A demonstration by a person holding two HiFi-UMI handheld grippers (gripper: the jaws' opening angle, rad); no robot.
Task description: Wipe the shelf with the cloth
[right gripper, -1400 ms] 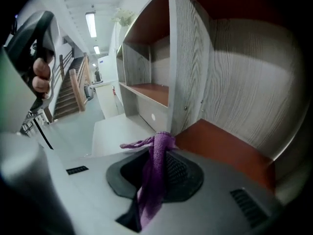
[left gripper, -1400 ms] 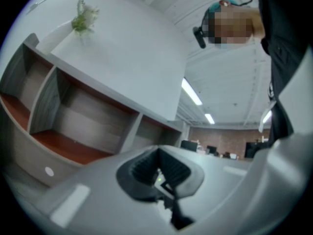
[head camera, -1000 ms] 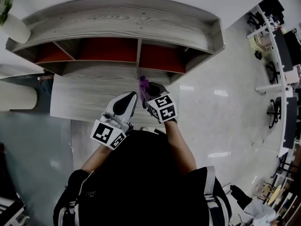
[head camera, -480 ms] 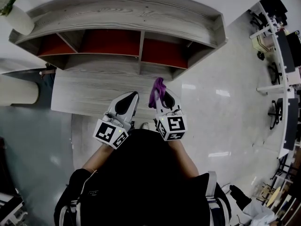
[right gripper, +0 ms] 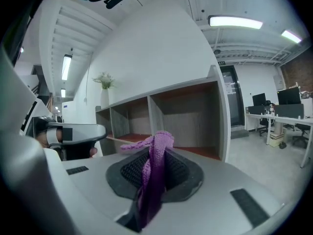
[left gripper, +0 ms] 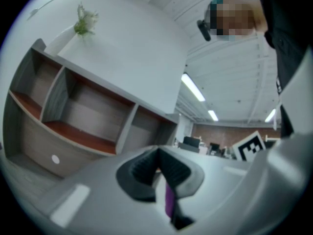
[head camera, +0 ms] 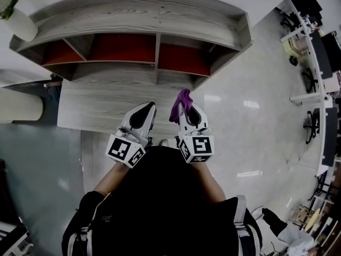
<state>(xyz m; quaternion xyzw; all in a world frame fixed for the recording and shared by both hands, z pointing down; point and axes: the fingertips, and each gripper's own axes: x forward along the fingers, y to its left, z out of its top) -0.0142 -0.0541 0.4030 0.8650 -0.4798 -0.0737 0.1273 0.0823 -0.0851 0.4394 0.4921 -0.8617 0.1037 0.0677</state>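
Observation:
The grey wood shelf [head camera: 138, 15] with red-floored compartments stands ahead of me, above a lower wooden ledge [head camera: 101, 103]. My right gripper [head camera: 180, 106] hovers over that ledge's right front corner, shut on a purple cloth [head camera: 183, 97] that sticks up from its jaws. In the right gripper view the cloth [right gripper: 156, 146] is pinched between the black pads of the right gripper [right gripper: 155, 169], with the shelf [right gripper: 186, 111] beyond. My left gripper [head camera: 149, 108] is alongside it, jaws together. The left gripper [left gripper: 157, 169] points up at the shelf [left gripper: 83, 126]; a thin purple sliver shows in its slot.
A white vase with a plant [head camera: 16, 20] stands on the shelf's top left end. A white cylinder [head camera: 18, 108] lies at far left. Glossy floor [head camera: 240, 121] spreads to the right, with office desks and chairs [head camera: 314, 52] beyond.
The right gripper with the cloth has drawn back from the shelf's middle divider, toward me and to the right. The left gripper has hardly moved.

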